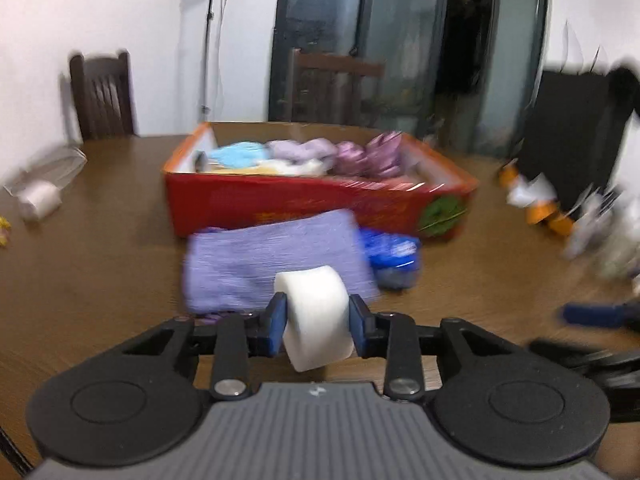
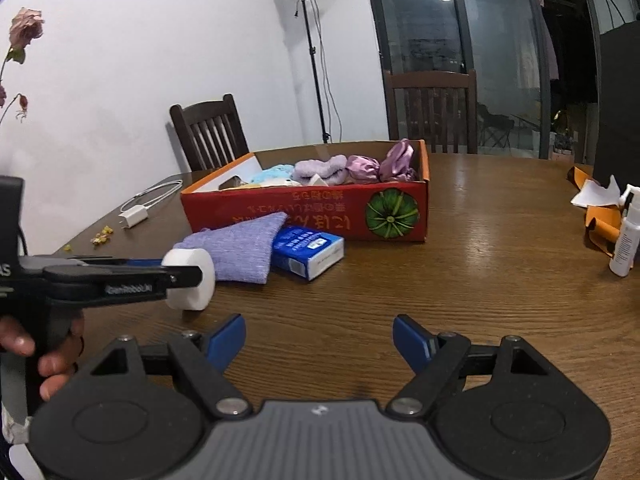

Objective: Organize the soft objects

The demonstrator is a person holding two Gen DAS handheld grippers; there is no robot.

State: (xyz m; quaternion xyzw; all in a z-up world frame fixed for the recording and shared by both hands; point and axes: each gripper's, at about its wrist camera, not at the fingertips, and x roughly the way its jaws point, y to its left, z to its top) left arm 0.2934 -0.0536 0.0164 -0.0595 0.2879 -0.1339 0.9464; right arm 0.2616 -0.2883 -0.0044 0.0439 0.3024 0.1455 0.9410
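Note:
My left gripper is shut on a white soft roll, its blue pads pressing both flat sides just above the wooden table. The right wrist view shows that same left gripper from the side, with the roll close to the tabletop. Beyond it lie a folded purple cloth and a blue tissue pack, in front of a red cardboard box that holds blue, cream and purple soft items. My right gripper stands open over bare table, with nothing between its fingers.
A white charger with its cable lies at the left of the table. A white bottle and orange papers sit at the right edge. Two dark chairs stand behind. A person's hand grips the left tool's handle.

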